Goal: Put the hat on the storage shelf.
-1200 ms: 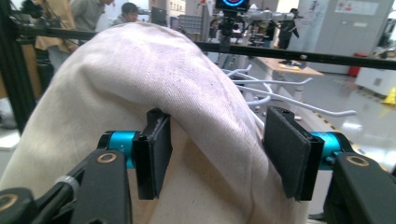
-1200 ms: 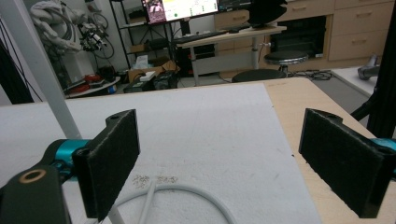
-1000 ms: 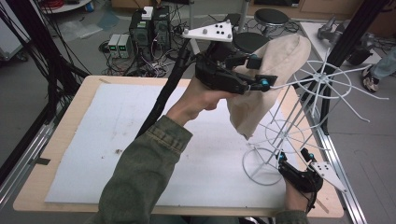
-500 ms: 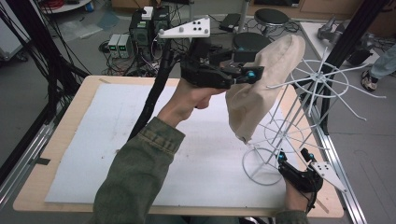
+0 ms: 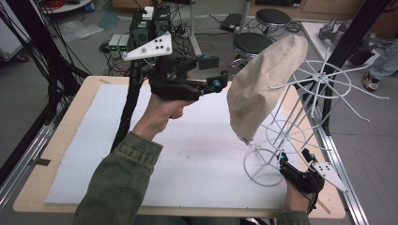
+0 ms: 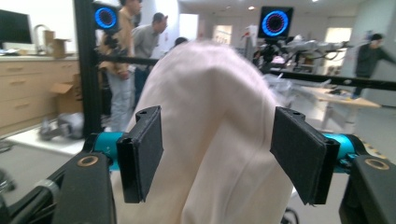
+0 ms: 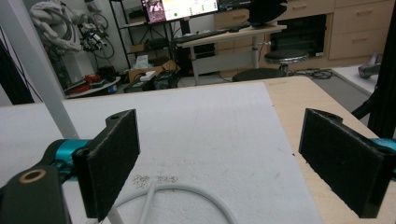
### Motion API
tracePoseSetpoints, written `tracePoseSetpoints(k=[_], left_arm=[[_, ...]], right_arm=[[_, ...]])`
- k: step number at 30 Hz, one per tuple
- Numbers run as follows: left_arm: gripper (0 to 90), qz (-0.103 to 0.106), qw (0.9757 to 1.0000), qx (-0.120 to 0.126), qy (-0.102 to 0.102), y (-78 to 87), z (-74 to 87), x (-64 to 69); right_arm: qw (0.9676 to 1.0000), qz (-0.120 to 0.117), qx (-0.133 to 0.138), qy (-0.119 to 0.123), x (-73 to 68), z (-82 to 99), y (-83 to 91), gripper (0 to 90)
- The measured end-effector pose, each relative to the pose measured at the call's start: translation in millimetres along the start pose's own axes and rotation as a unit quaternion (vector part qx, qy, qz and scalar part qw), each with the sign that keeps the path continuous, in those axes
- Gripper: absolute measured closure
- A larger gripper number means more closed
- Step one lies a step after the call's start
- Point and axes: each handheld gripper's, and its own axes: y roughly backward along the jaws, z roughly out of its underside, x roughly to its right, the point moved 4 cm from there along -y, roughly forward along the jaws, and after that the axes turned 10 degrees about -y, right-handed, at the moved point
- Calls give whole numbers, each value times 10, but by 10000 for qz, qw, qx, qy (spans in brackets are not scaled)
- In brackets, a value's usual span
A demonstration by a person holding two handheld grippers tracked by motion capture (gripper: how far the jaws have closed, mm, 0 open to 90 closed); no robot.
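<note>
- The left hand-held gripper (image 5: 213,72) is raised above the counter (image 5: 65,140), jaws spread apart, at about 9 o'clock from the cream cloth hat (image 5: 263,89) and not touching it.
- That hat hangs over an upper arm of the white wire rack (image 5: 324,89), toward 3 o'clock on the counter.
- In the left gripper view the hat (image 6: 219,140) sits between both pads with a gap on each side.
- The right hand-held gripper (image 5: 293,157) is low at 5 o'clock, jaws wide and empty, just beside the rack's base ring (image 5: 260,166).
- My guess: a hat grasp is coming. Go in level, pinch the fabric only, avoid the wire, and steady the base.
</note>
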Motion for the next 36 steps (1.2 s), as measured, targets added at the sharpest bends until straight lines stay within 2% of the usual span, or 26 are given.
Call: tracePoseSetpoints(k=[2,8,12,16,19,22,26,29,32,36], left_arm=[[324,-65,10000,19,-33,105,72,18],[310,-436,9990,114,-63,391,224,22],[304,-531,9984,165,-32,534,275,26],[304,-687,9975,167,-93,703,346,63],[302,-705,9973,220,-38,815,390,95],[301,-807,9965,192,-129,941,445,140],[299,-960,9953,64,-140,1088,546,162],[304,-1148,9932,132,-148,1202,607,169],[304,-1414,9894,197,-278,1306,660,180],[304,-1562,9873,195,-193,1434,754,158]], right_arm=[[10000,-16,17,33,1,-2,-2,114],[10000,-6,13,15,5,0,-4,114],[10000,1,-3,21,4,1,-4,114],[10000,-11,-9,0,-4,5,-1,114],[10000,4,-34,18,3,9,-8,114],[10000,-2,-27,21,3,9,-6,114],[10000,7,-43,27,1,12,-10,114],[10000,-2,-30,36,-7,11,-11,114],[10000,5,-60,21,-8,15,-9,114],[10000,3,-23,40,-6,9,-2,114]])
